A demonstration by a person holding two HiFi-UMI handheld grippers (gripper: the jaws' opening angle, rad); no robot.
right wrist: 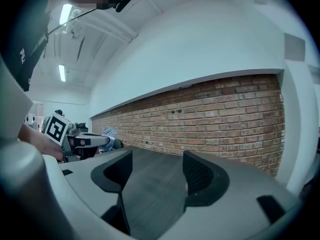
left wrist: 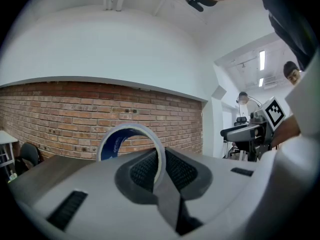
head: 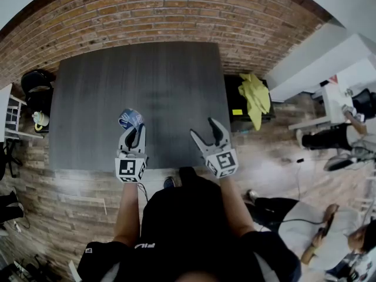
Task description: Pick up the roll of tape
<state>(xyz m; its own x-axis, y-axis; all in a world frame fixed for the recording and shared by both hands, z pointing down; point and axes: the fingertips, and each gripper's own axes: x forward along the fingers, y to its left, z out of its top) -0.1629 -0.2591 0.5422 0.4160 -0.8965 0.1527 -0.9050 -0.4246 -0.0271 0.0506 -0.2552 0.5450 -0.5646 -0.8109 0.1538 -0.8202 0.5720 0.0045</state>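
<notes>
The left gripper [head: 132,129] pinches the rim of the one roll of tape [head: 130,120], centre left in the head view, above the single dark grey table [head: 170,75] that stands before a brick wall [head: 176,10]. The ring stands upright on its edge, with its hole facing sideways across the jaws. The right gripper [head: 204,129], second of the two, has its jaws spread and empty.

Left gripper [head: 133,129] clenched, right gripper [head: 203,128] agape

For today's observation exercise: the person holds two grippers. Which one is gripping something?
The left gripper: its jaws are shut on the wall of the roll of tape. The right gripper has its jaws apart, with nothing between them.
</notes>
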